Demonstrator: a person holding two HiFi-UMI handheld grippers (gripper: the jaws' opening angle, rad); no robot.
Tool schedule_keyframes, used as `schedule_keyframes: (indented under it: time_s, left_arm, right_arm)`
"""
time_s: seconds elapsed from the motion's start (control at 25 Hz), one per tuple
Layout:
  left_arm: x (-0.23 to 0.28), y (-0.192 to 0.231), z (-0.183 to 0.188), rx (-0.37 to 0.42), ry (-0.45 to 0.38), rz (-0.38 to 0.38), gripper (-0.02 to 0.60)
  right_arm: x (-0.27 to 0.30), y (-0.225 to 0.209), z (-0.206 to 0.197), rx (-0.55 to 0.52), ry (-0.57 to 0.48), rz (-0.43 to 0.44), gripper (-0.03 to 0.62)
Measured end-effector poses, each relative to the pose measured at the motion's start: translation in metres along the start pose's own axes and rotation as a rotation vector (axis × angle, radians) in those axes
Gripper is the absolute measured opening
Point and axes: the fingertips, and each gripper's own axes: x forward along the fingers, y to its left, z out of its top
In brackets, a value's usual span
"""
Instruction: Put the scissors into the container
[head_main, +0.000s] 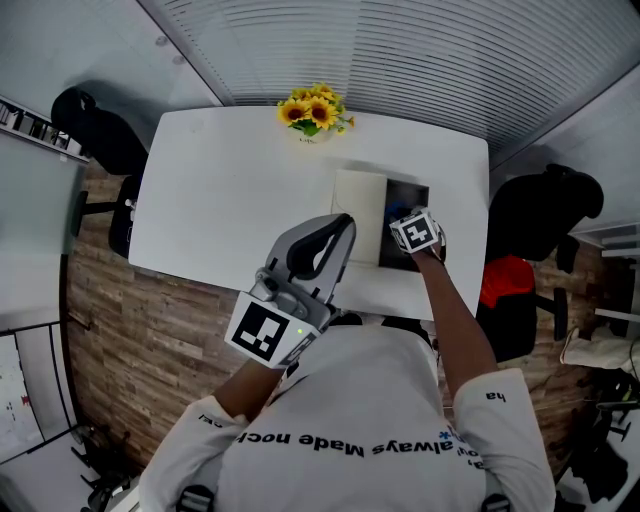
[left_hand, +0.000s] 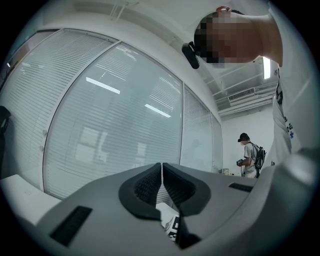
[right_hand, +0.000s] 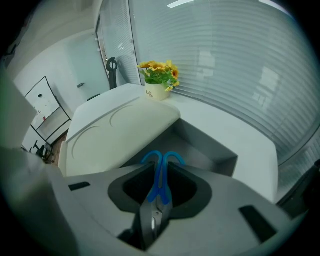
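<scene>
Scissors (right_hand: 160, 182) gripped in right gripper (right_hand: 161, 169) jaws, long axis along them, blue handles leading down toward open container (right_hand: 210, 150) just ahead. Left gripper (left_hand: 162, 175) jaws together, empty, farther off.

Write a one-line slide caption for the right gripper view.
Right gripper holds blue-handled scissors over the open grey container.

On the white rectangular table (head_main: 230, 200), a pot of yellow sunflowers (head_main: 315, 112) stands at the far edge. Nearer, a flat cream lid (head_main: 358, 215) lies along the left side of the open grey box container (head_main: 408, 193). The right gripper (right_hand: 162, 167) is above the container with the blue-handled scissors (right_hand: 150, 159) between its jaws. The left gripper (head_main: 340, 225) is nearer the person, left of the lid.
</scene>
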Motion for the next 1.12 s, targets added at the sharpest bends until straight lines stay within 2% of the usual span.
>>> schedule_keyframes:
  time_s: [0.16,0.4,0.8,1.12]
  left_arm:
    - [0.001,0.001,0.0,0.0,0.0,-0.002,0.027]
    - [0.0,0.004,-0.001,-0.003,0.005,0.004,0.027]
    - [-0.002,0.008,-0.002,0.003,0.005,0.01,0.028]
    - [-0.002,0.01,-0.001,0.005,0.0,0.017,0.028]
  right_arm:
    - [0.006,0.005,0.001,-0.042,0.022,0.005,0.092]
    - [0.015,0.024,-0.001,-0.047,0.057,0.073,0.091]
    - [0.022,0.02,-0.007,-0.097,0.117,0.057,0.092]
    - [0.029,0.015,-0.004,-0.162,0.113,0.041,0.094]
